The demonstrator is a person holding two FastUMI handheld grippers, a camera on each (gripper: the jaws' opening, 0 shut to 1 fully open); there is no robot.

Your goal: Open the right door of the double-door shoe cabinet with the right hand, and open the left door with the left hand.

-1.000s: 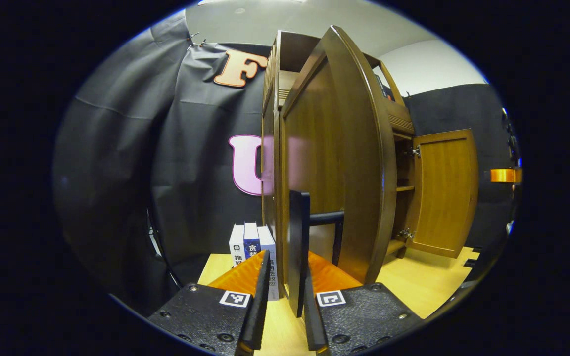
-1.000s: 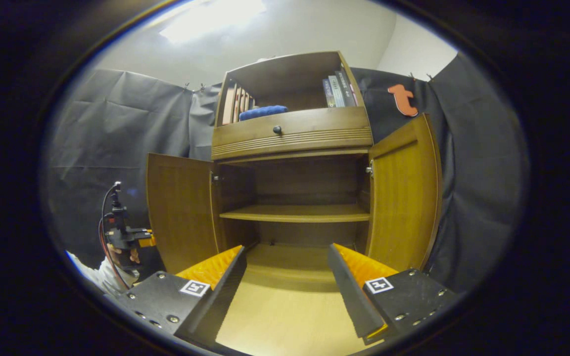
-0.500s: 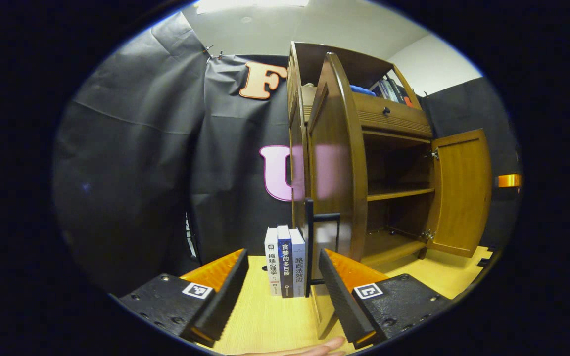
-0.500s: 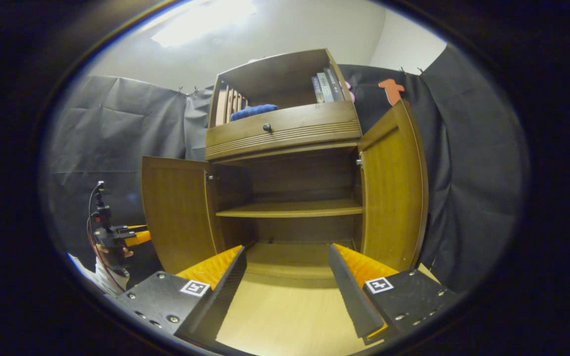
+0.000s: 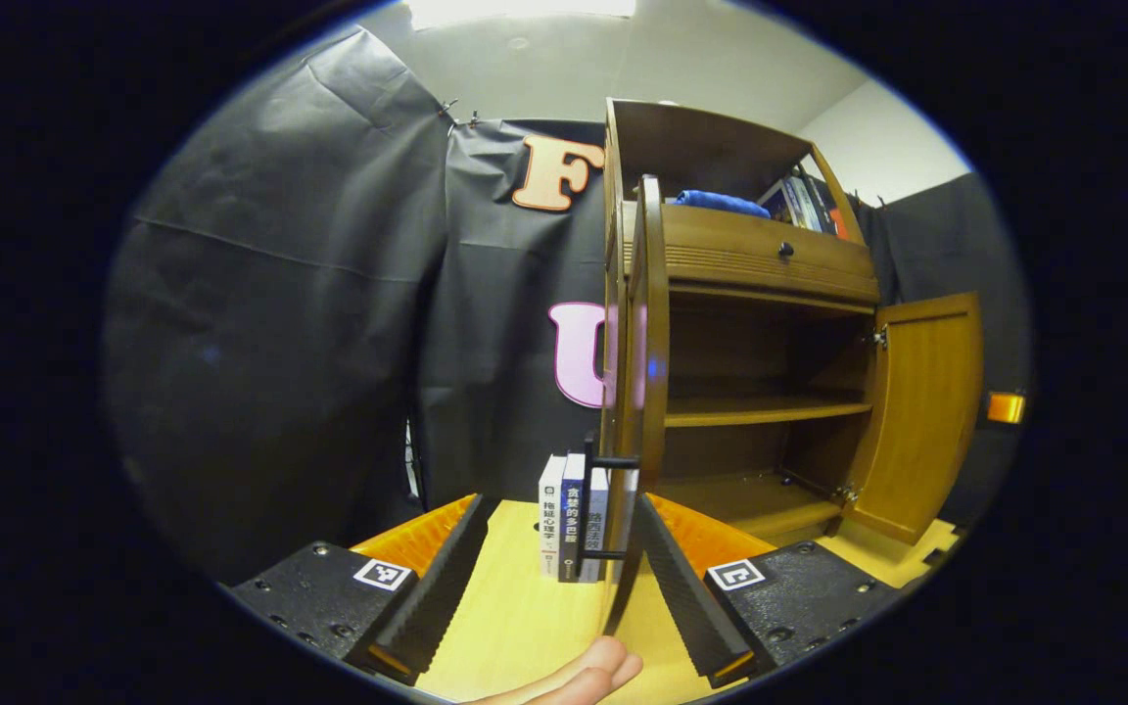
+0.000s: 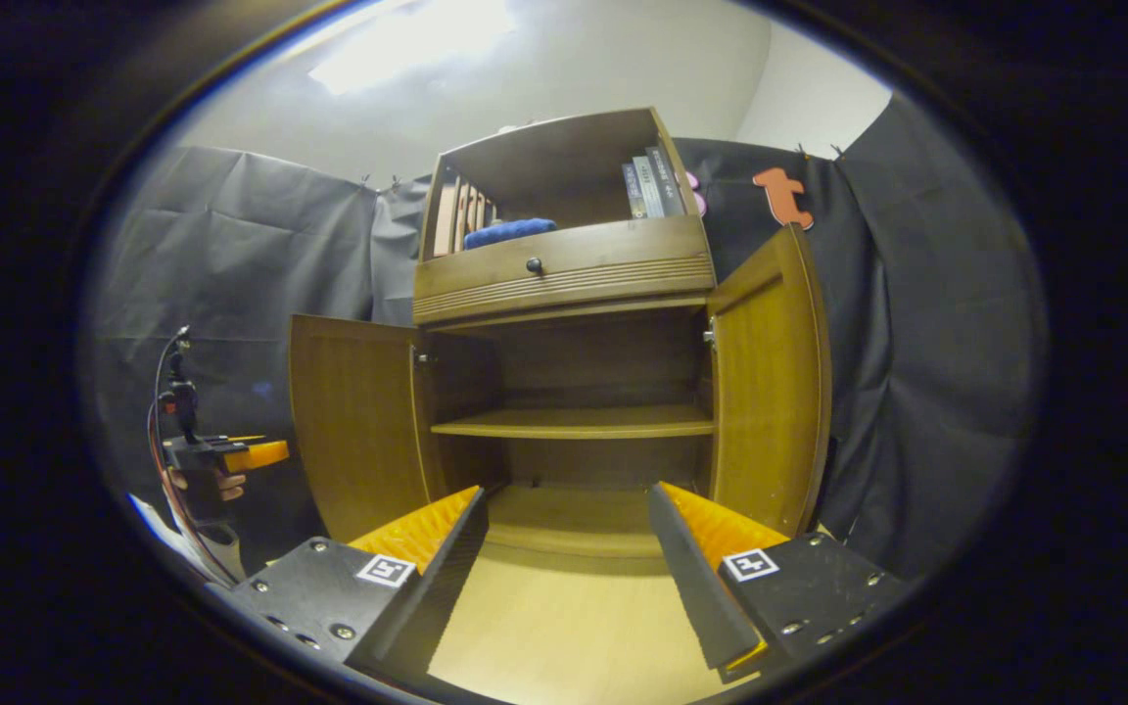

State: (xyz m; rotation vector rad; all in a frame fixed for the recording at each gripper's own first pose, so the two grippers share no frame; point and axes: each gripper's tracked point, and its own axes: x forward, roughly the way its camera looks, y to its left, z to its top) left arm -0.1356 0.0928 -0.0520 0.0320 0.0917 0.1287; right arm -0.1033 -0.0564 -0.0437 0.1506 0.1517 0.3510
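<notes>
Left tongs [image 5: 549, 573] spread wide, gripping nothing; left door [image 5: 650, 372] edge-on just ahead, its black handle [image 5: 591, 509] between fingers' line, untouched. Right tongs [image 6: 569, 568] spread, empty, facing open shoe cabinet [image 6: 574, 284]. Two doors swung out, right door [image 6: 770, 372] included. Three books [image 5: 569, 529] on worktop [image 5: 525, 617] beside left door.

A pale wooden table [image 5: 525, 617] carries the shoe cabinet [image 6: 564, 284] with both doors swung open, and three books [image 5: 572, 514] stand upright on the tabletop just beside the cabinet's left side
</notes>
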